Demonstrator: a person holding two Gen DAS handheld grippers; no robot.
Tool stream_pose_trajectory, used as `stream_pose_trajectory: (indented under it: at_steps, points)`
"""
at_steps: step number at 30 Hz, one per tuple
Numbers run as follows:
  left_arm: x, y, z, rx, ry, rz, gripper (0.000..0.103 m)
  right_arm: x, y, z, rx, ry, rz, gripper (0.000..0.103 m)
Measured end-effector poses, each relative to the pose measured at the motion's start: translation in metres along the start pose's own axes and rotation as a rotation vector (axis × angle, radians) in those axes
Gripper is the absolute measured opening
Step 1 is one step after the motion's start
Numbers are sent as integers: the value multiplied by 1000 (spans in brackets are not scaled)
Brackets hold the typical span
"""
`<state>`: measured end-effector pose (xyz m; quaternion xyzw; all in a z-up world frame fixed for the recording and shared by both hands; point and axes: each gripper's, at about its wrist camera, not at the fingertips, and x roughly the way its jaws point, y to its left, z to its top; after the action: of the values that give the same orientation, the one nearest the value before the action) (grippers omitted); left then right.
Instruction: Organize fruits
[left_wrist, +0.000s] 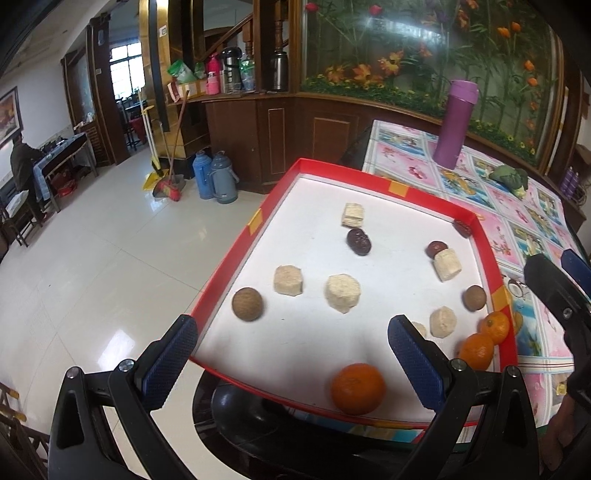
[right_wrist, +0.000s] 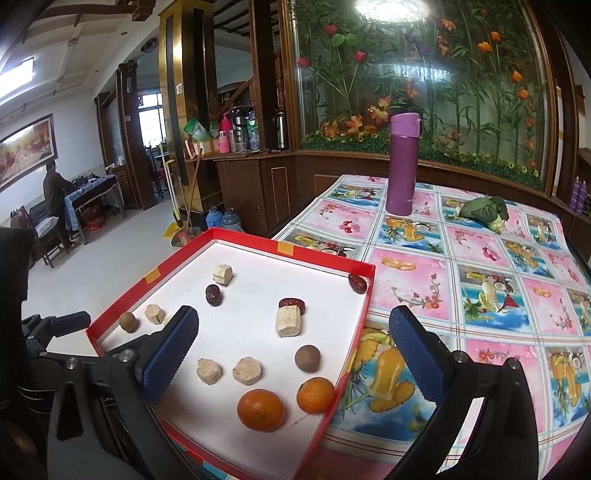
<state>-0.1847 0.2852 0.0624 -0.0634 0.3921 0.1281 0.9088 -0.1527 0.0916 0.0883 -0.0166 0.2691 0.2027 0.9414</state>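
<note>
I'm seeing red tray (left_wrist: 236, 254) sitting at table edge, holding three oranges (right_wrist: 261, 410), three dates (right_wrist: 213, 294), two brown round fruits (right_wrist: 307, 358). Left gripper (left_wrist: 291, 363) hovering above tray, jaws spread, gripping nothing. Right gripper (right_wrist: 293, 354) likewise spread. Purple flask (right_wrist: 402, 164) standing beyond tray.

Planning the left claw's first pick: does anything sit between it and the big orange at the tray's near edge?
Nothing visible does. The left claw is open above the red tray, and the big orange lies in the open gap between its fingers, apart from the other pieces.
</note>
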Motion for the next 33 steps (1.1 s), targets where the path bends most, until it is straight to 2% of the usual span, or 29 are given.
stream_pose_trajectory:
  at_steps: [8,33]
  points:
    - [3,-2,0,8,8,7,103,8,-11,-3,58,40,14,103]
    - [-4,2,1,-6,2,57,103,12,-15,-14,63,77,25,103]
